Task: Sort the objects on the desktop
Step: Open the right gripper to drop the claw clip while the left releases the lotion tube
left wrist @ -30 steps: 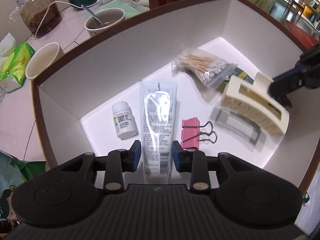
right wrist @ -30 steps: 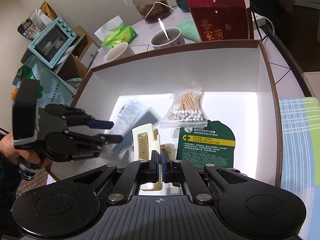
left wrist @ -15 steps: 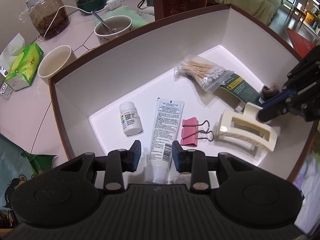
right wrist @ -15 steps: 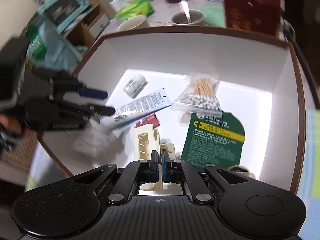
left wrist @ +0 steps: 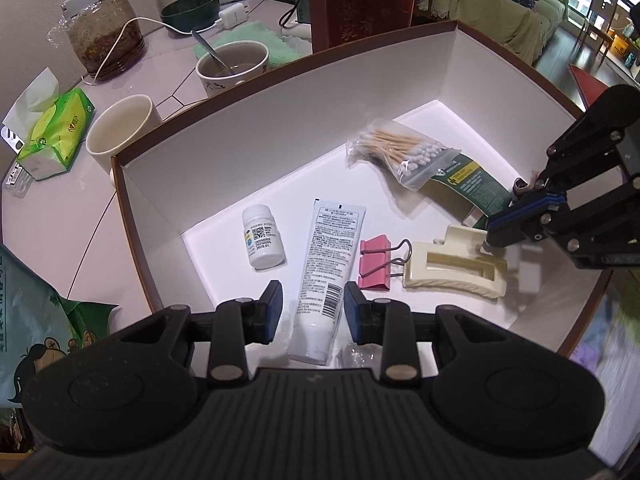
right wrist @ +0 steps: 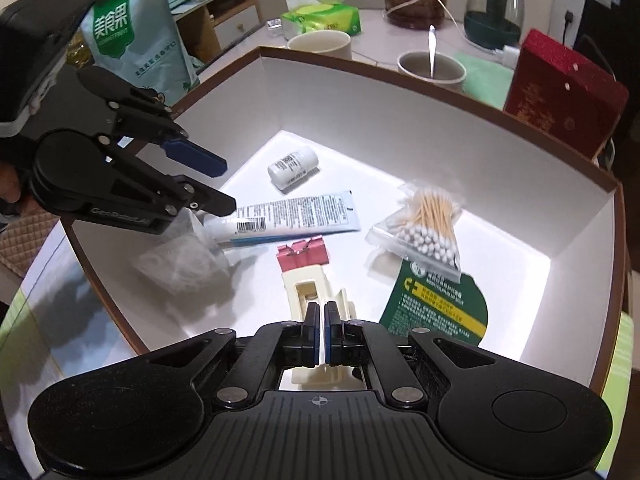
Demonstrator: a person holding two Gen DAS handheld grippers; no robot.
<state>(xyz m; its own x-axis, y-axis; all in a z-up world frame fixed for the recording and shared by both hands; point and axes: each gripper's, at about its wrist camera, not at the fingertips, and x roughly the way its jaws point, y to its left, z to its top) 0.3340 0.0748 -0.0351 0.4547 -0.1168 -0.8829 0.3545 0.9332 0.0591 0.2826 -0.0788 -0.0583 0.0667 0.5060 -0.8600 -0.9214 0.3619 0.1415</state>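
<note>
A large cardboard box (left wrist: 256,120) with smooth white inner walls and a brown rim holds everything being sorted, its floor brightly lit. The right gripper (right wrist: 322,328) has its blue-padded jaws clenched on the tab of a cream-coloured rectangular plastic hair claw (left wrist: 452,274), whose ridged, open-framed body lies low on the box floor near the right wall; the tab itself looks blurred. Just beside the claw's left end sits a pink metal binder clip (left wrist: 374,264) with its wire handles reaching toward the claw. Next to that lies a glossy white squeeze tube (left wrist: 328,264), flat and printed with fine text and a barcode, its cap end toward the left gripper (left wrist: 311,312). That gripper's jaws stand released, apart on either side of the tube's lower end and above it, grasping nothing. A small white plastic pill bottle (left wrist: 262,242) lies on its side left of the tube, with bare floor between it and the left wall. Farther back, a clear crinkly bag of wooden cotton swabs (left wrist: 400,152) overlaps a dark green printed card packet (left wrist: 466,184), which runs toward the right wall. A crumpled clear plastic film (right wrist: 180,264) lies under the left gripper by the near wall. The middle back of the floor, toward the far corner, is open, and the tall walls hem in both grippers at the sides.
</note>
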